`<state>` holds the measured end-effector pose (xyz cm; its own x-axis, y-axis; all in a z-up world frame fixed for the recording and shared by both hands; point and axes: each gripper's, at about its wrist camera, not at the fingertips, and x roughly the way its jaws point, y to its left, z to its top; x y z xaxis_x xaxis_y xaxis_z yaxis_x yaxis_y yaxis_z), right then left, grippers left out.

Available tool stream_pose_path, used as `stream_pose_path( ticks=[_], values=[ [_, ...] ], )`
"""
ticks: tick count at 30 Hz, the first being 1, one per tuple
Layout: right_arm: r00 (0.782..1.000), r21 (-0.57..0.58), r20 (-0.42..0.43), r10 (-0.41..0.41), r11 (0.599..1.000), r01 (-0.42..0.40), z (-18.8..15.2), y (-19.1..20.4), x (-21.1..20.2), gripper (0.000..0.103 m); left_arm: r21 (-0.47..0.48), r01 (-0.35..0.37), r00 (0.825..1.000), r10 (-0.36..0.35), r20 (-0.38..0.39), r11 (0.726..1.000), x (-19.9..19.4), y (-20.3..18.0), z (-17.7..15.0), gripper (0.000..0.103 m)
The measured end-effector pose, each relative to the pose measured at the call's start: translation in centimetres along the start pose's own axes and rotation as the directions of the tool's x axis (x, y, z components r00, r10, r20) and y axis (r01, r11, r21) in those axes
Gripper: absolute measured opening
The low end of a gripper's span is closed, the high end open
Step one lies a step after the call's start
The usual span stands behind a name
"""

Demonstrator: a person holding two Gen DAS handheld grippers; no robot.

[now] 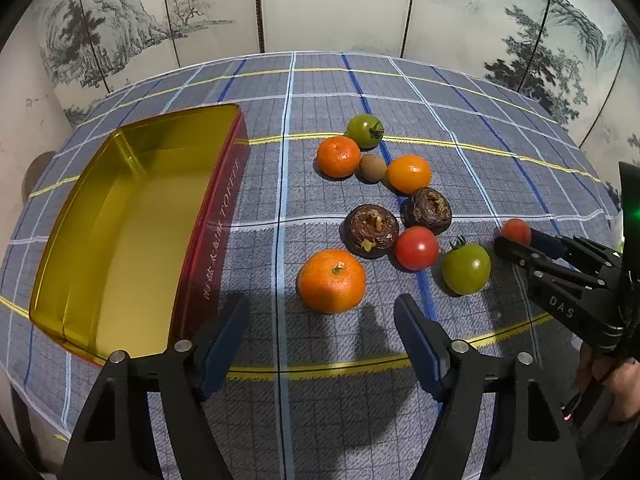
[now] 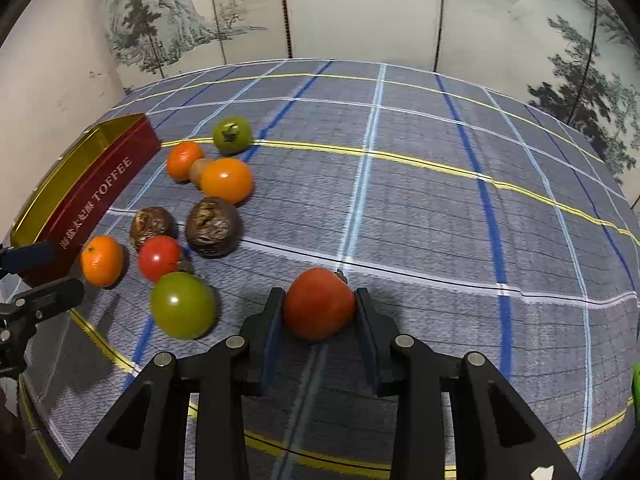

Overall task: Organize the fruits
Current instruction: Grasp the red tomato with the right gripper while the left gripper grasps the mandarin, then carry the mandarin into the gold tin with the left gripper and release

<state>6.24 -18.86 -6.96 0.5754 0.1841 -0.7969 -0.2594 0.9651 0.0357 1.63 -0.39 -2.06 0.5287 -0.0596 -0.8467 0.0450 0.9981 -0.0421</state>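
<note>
1. Plaid cloth (image 1: 320,92) covers the table; the toffee tin (image 1: 132,216) sits at nine o'clock, holding nothing.
2. Right gripper (image 2: 319,300) clenches a red tomato (image 2: 319,304) at four o'clock of the pile.
3. Left gripper (image 1: 322,312) gapes, ungrasping, before an orange (image 1: 331,281).
4. Next, I judge: lift the tomato over to the tin.

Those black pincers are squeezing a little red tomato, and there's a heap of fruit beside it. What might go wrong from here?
The right gripper is shut on the red tomato, which is soft; a hard squeeze might bruise or split it. The green tomato sits close beside those fingers, so lifting or swinging toward the gold tin could knock it rolling. The left gripper hangs open near the nearest orange and might nudge it.
</note>
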Motion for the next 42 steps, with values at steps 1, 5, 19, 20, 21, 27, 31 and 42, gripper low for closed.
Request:
stream_pose_path(
  ticks=[1,5,19,20,21,27,31,42],
  values=[
    [1.000,0.005,0.001,-0.004,1.000,0.004,0.0,-0.2,0.0,0.032,-0.004,0.006,1.000,-0.006,-0.002,1.000,0.1,0.1,0.0,0.072],
    [1.000,0.026,0.007,-0.031,0.999,0.031,-0.2,-1.4,-0.2,0.032,-0.007,0.024,1.000,-0.024,-0.010,1.000,0.3,0.1,0.1,0.068],
    [0.998,0.060,0.035,-0.044,0.997,0.041,-0.8,-2.7,-0.5,0.032,-0.025,0.061,0.997,-0.062,-0.052,0.998,1.9,0.4,0.7,0.059],
    [0.998,0.062,0.037,-0.042,0.997,0.040,-0.8,-2.7,-0.5,0.032,-0.024,0.057,0.997,-0.058,-0.052,0.998,2.0,0.4,0.7,0.058],
    [0.998,0.062,0.037,-0.040,0.997,0.038,-0.8,-2.7,-0.5,0.032,-0.026,0.056,0.997,-0.057,-0.056,0.998,2.2,0.4,0.8,0.057],
    [0.999,0.066,0.042,-0.034,0.997,0.032,-0.9,-2.8,-0.6,0.032,-0.041,0.058,0.994,-0.062,-0.088,0.997,3.5,0.6,1.3,0.052],
    [0.999,0.066,0.042,-0.035,0.997,0.032,-0.9,-2.8,-0.6,0.032,-0.036,0.051,0.995,-0.054,-0.088,0.998,3.9,0.6,1.6,0.050],
    [0.998,0.064,0.041,-0.038,0.997,0.035,-0.9,-2.8,-0.6,0.032,-0.039,0.065,0.994,-0.069,-0.088,0.997,3.9,0.6,1.6,0.042]
  ],
)
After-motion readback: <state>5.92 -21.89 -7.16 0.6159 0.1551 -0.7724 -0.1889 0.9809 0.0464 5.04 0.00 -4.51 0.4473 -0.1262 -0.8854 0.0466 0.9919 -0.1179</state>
